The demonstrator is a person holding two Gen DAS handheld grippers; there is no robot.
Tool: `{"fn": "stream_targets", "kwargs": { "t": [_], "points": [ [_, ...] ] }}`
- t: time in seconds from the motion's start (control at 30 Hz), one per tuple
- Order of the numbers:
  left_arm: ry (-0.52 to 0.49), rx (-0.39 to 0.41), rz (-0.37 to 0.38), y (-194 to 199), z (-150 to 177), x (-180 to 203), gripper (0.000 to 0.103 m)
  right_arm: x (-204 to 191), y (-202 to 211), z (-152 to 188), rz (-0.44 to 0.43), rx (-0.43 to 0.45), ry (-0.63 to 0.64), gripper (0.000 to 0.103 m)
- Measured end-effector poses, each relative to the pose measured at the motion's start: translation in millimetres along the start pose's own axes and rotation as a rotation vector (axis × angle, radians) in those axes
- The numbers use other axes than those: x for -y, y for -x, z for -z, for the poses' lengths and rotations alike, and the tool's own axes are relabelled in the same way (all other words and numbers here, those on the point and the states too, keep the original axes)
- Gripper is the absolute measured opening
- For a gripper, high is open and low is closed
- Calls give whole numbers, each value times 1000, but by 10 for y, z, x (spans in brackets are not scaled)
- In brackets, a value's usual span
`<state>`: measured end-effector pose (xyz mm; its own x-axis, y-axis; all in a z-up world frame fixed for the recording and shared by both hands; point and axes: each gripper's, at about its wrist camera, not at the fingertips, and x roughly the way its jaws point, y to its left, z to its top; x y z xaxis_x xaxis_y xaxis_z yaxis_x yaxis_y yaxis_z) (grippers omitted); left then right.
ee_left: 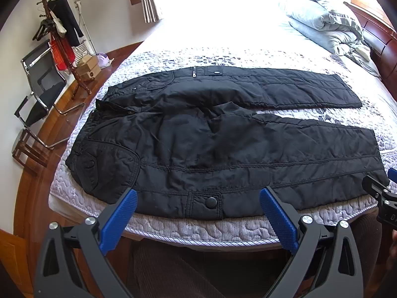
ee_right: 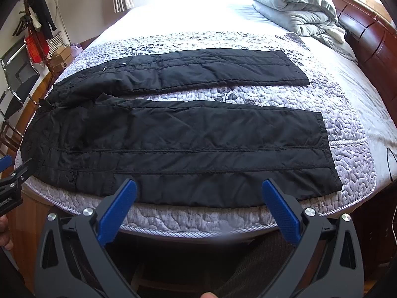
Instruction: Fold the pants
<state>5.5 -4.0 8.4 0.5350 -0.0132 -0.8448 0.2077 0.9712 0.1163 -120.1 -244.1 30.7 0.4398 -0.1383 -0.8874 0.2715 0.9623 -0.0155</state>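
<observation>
Both grippers are held wide open and empty just off the near edge of the bed point(ee_left: 188, 231): the left gripper point(ee_left: 198, 206) faces the snap flap on the near pant leg, the right gripper point(ee_right: 199, 198) faces that leg closer to its cuff. Black padded pants point(ee_right: 188, 144) are spread flat along the near edge, waist toward the left, legs parted. Trouble could be expected from the slick, puffy fabric: if only the top layer is pinched, the leg may slip free or bunch, and a crooked fold would follow.
</observation>
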Motion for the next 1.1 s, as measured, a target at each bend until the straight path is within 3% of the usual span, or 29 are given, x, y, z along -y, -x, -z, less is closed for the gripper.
{"fn": "stream_targets", "kwargs": {
  "t": [1.1],
  "points": [
    [0,0,1,1,-7,18,100,19,-75,9,-2,-15,-4,101]
  ]
}}
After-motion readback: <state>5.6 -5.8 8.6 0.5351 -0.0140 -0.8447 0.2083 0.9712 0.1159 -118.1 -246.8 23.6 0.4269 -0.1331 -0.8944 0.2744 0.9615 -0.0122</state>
